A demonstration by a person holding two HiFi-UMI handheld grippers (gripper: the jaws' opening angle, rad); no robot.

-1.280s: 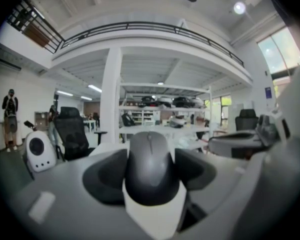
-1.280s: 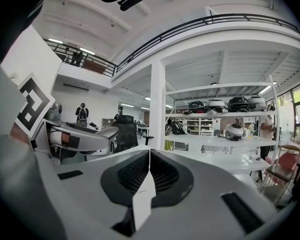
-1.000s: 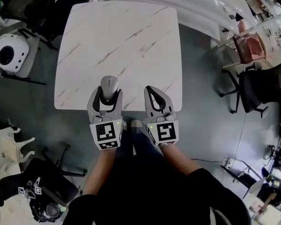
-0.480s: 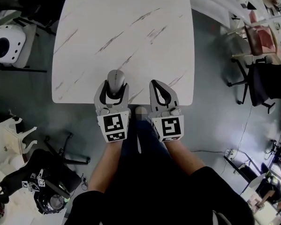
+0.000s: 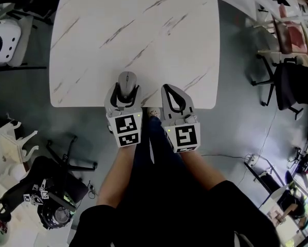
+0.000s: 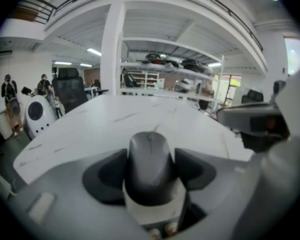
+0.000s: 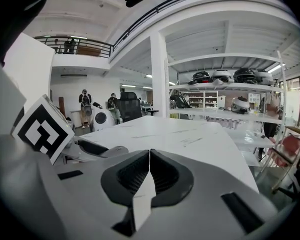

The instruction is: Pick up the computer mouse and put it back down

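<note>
A grey computer mouse [image 5: 127,83] [image 6: 148,166] sits between the jaws of my left gripper [image 5: 126,89] [image 6: 148,171], which is shut on its sides. The mouse hangs just over the near edge of the white marbled table [image 5: 133,30] [image 6: 104,121]; whether it touches the top I cannot tell. My right gripper [image 5: 173,92] [image 7: 148,169] is beside it on the right, jaws shut together with nothing between them, also over the table's near edge.
A white round-windowed machine [image 5: 0,41] stands on the floor at the left. Office chairs [image 5: 292,89] stand at the right, and a dark chair base [image 5: 66,161] is by the person's legs. Shelving [image 7: 225,101] lies beyond the table.
Both grippers have sunk toward the table's near edge, the left still holding the mouse. The head camera has tilted, so the table now sits higher in the view.
</note>
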